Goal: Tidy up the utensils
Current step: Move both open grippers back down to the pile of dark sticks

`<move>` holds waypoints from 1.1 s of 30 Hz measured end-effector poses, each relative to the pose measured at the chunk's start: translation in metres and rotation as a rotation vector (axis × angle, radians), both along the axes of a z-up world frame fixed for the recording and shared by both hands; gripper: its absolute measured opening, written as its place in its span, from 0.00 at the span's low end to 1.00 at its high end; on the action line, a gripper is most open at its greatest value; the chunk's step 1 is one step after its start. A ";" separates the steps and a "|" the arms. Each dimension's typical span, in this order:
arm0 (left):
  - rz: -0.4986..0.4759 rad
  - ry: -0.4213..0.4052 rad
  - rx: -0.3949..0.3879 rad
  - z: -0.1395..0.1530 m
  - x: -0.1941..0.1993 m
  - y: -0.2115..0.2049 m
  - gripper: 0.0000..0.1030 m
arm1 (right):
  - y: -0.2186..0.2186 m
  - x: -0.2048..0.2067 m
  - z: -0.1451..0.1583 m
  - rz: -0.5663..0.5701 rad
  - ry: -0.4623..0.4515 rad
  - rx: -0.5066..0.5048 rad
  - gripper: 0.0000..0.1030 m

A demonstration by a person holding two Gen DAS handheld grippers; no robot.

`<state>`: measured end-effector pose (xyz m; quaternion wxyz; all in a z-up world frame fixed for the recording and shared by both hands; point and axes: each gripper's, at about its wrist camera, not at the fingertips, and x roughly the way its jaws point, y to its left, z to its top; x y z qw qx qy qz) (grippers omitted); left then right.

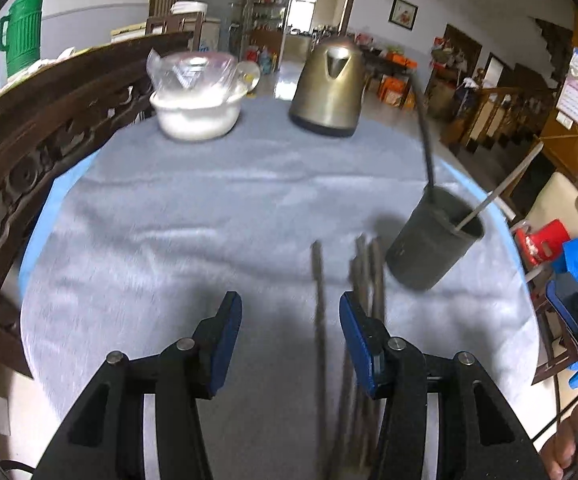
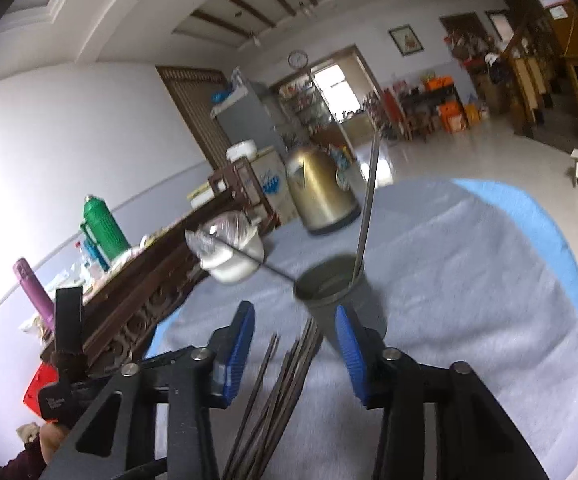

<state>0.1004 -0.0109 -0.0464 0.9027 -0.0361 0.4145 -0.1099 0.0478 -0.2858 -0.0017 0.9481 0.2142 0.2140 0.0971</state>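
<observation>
Several dark chopsticks (image 1: 369, 300) lie loose on the grey-blue tablecloth (image 1: 189, 240). A dark cup (image 1: 435, 240) stands just beyond them to the right, with two chopsticks leaning out of it. My left gripper (image 1: 291, 316) hovers open over the cloth; one chopstick (image 1: 319, 320) runs between its blue pads without touching them. In the right wrist view, my right gripper (image 2: 295, 334) is open above the chopstick bundle (image 2: 285, 380), with the cup (image 2: 337, 292) right ahead of its right finger. Each gripper shows at the edge of the other's view.
A brass-coloured kettle (image 1: 327, 92) and a white bowl under plastic wrap (image 1: 197, 108) stand at the table's far side. A carved dark wooden bench back (image 1: 29, 152) runs along the left. The table's rounded edge (image 2: 549, 232) falls off to the right, above the tiled floor.
</observation>
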 end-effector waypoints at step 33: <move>-0.136 0.210 -0.092 -0.043 -0.018 0.008 0.30 | 0.088 0.084 -0.105 0.213 0.494 -0.133 0.14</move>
